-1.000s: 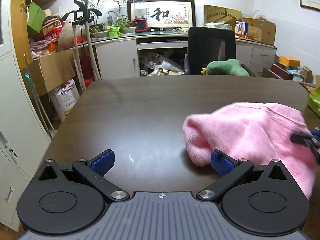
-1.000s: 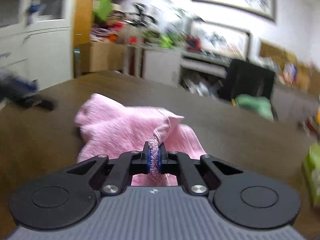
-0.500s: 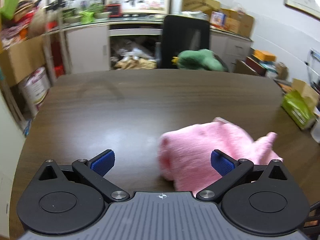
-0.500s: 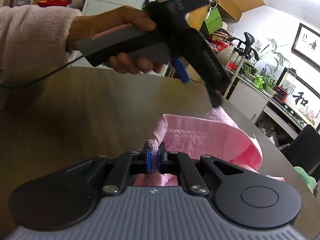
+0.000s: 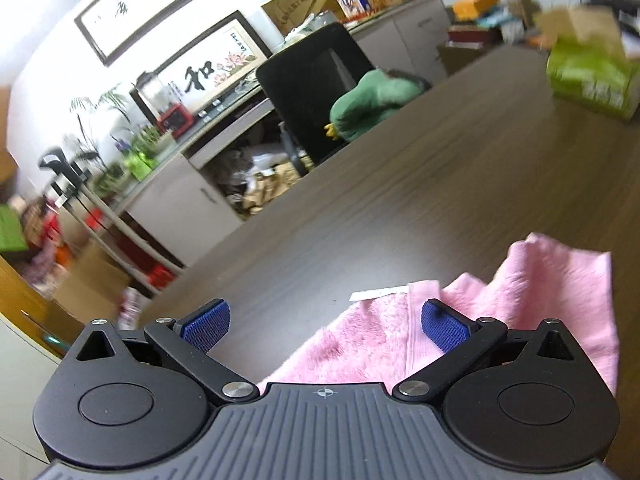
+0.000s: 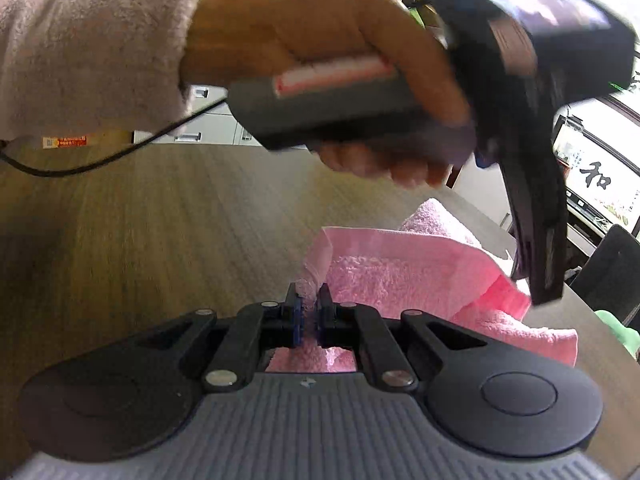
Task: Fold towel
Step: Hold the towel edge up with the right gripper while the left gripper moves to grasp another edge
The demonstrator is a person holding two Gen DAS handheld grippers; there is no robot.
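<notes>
The pink towel [image 6: 420, 276] lies bunched on the dark table [image 5: 400, 184], no clean fold made. The right gripper [image 6: 307, 312] pinches 1 towel corner. The left gripper [image 5: 324, 320] stands wide over another edge, gripping nothing. Spreading and folding remain.

Bare table [image 5: 400, 200] beyond towel [image 5: 560, 280], seemingly.

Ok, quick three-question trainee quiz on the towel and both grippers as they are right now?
1. True or false: the right gripper is shut on the pink towel.
2. The left gripper is: A) shut on the towel, B) open over the towel's hemmed edge, C) out of view.
3. Fill in: the green box sits at the far corner of the dark ____.

Key: 1 true; 2 B; 3 table.
</notes>
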